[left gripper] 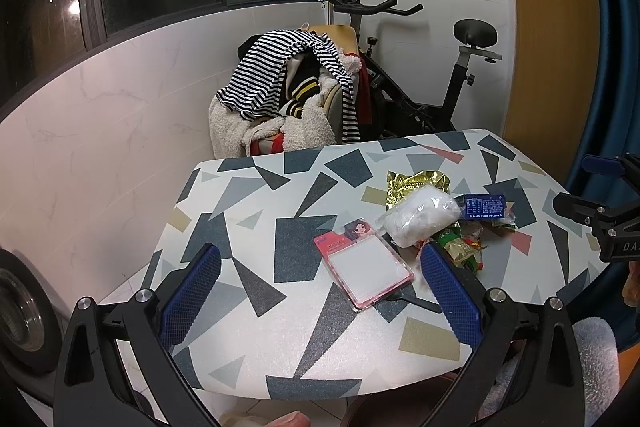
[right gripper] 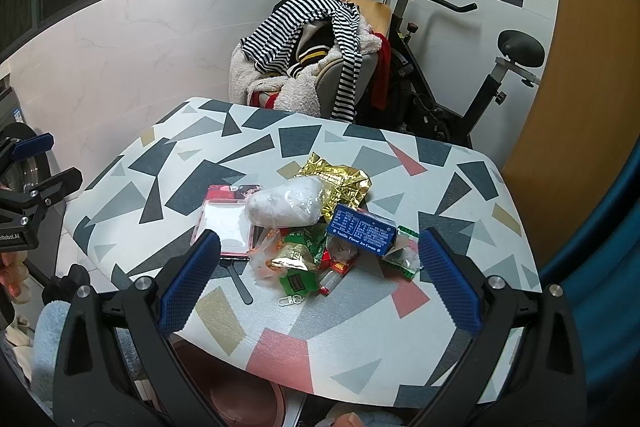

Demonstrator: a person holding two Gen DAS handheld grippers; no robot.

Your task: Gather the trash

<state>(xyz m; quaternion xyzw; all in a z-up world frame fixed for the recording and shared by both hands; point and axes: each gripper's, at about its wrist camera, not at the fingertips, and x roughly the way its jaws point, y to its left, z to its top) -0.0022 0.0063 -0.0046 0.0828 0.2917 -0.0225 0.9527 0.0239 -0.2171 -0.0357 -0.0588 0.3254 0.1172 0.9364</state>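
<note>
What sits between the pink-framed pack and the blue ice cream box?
The white plastic bag lies between the pink-framed pack and the blue ice cream box, with small wrappers below it; the right wrist view shows this best.

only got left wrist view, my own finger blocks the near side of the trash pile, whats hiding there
observer: A green tag with a silver clasp lies at the pile's near edge, on the table.
operator: ok and is the right hand-held gripper holding anything, i just see its side
observer: No. The right hand-held gripper is open and empty.
</note>
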